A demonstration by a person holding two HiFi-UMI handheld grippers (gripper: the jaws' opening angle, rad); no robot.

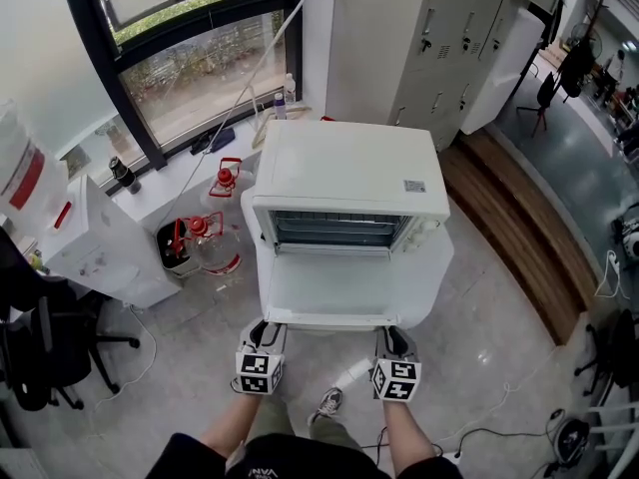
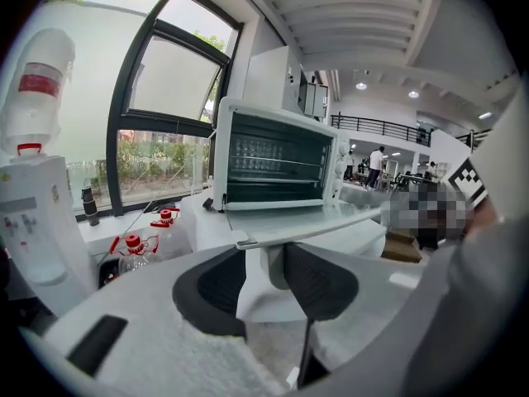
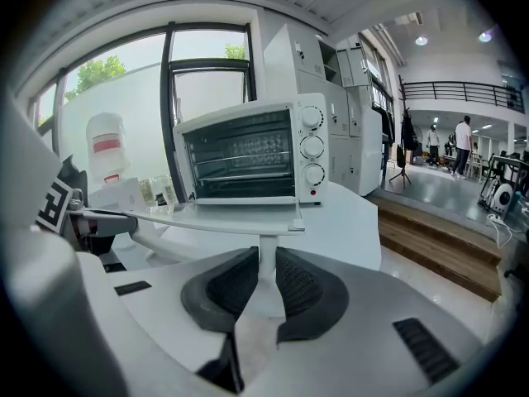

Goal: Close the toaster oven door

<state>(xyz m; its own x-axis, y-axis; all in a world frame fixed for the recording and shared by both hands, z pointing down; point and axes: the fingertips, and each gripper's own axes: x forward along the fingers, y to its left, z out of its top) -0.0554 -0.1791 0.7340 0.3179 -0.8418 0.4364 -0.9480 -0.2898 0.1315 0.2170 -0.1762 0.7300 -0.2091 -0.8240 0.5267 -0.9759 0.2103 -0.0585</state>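
Head view: the toaster oven (image 1: 344, 173) sits on the white counter (image 1: 439, 267), its door (image 1: 334, 287) dropped flat toward you. Your left gripper (image 1: 264, 329) and right gripper (image 1: 394, 335) meet the door's front edge near its corners. Expect a stiff, fairly light hinged panel, so lift at the handle, far from the hinge.

Left gripper view: your jaws are part-open, with the left handle post (image 2: 275, 265) between them beside one pad and clear of the other.

Right gripper view: your jaws are nearly together, pinching the right handle post (image 3: 266, 263).

Open office hall, lockers (image 1: 439, 38), water dispenser (image 1: 90, 238)
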